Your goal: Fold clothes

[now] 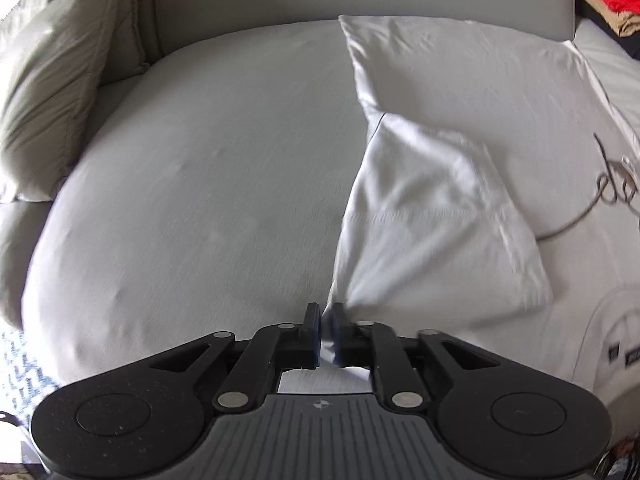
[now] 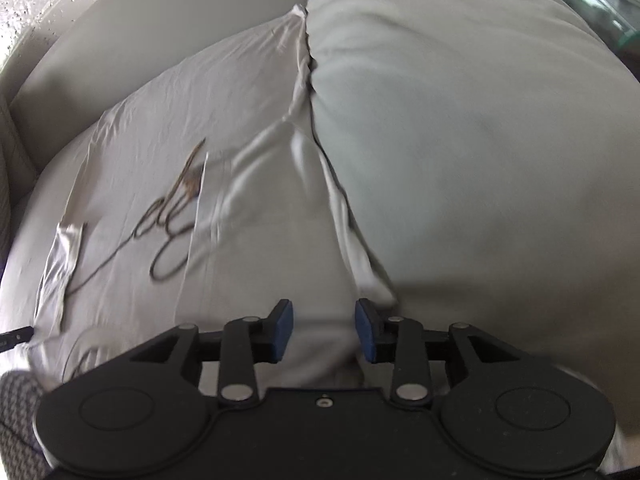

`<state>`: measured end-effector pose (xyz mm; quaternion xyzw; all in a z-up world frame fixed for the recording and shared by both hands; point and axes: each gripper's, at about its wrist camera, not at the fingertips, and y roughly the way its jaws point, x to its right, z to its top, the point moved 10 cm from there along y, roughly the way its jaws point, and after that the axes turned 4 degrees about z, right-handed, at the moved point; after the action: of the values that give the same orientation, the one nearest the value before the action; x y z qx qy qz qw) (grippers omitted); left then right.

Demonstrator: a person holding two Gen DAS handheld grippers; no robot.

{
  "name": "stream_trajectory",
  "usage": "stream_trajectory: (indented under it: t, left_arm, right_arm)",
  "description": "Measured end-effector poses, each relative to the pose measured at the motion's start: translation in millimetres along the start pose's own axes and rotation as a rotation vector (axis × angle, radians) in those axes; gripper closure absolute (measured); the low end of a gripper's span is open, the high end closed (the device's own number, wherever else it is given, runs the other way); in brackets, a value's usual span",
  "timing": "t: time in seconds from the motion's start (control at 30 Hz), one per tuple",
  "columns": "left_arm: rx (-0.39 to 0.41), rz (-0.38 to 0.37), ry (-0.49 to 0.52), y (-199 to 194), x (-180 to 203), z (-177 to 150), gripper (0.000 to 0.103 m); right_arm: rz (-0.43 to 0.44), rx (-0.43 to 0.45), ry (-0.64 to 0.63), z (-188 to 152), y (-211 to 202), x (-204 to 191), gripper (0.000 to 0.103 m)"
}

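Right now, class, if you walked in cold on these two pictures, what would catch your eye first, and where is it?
First, the left gripper at the bottom centre of its view, pinching a corner of the white garment, which spreads away to the right over the pale sofa cushion. Next, the dark looping script printed on the fabric, left of centre in the right wrist view. There the right gripper hangs open over the cloth.

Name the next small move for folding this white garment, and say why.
Probably close the right hand-held gripper on the white cloth garment beneath it: its jaws stand open and empty, while the left hand-held gripper already pinches a white garment corner.
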<state>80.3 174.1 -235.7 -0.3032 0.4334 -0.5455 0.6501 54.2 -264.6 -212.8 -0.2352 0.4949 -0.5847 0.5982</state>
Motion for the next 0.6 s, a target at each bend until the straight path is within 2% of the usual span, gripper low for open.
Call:
stream_trajectory:
  t: [0.07, 0.1, 0.13, 0.2, 0.27, 0.33, 0.47, 0.53, 0.6]
  left_arm:
    - [0.003, 0.022, 0.002, -8, -5, -7, 0.088]
    - [0.010, 0.022, -0.009, -14, -8, -9, 0.088]
    - [0.024, 0.020, -0.021, -17, -11, -10, 0.088]
    - [0.068, 0.023, -0.050, -25, -14, -7, 0.088]
    - [0.109, 0.024, -0.079, -31, -12, -2, 0.089]
    - [0.126, -0.010, -0.092, -34, 3, 6, 0.089]
    - [0.127, -0.094, -0.003, -30, 58, 14, 0.085]
    - [0.103, -0.109, 0.057, -22, 82, 6, 0.082]
    - [0.108, -0.097, 0.116, -20, 98, -1, 0.085]
  right_arm:
    - [-0.012, 0.010, -0.015, -4, -13, -2, 0.066]
    - [-0.003, 0.025, -0.009, -3, -19, -3, 0.060]
    - [0.016, 0.041, 0.004, -1, -24, -4, 0.056]
    - [0.068, 0.078, 0.021, 5, -31, -7, 0.056]
    - [0.108, 0.096, 0.027, 10, -30, -15, 0.060]
    - [0.147, 0.091, 0.014, 12, -23, -29, 0.077]
    - [0.204, 0.045, -0.027, 3, 2, -63, 0.077]
    - [0.194, 0.018, -0.068, -11, 11, -73, 0.076]
    - [0.182, 0.019, -0.119, -22, 16, -78, 0.076]
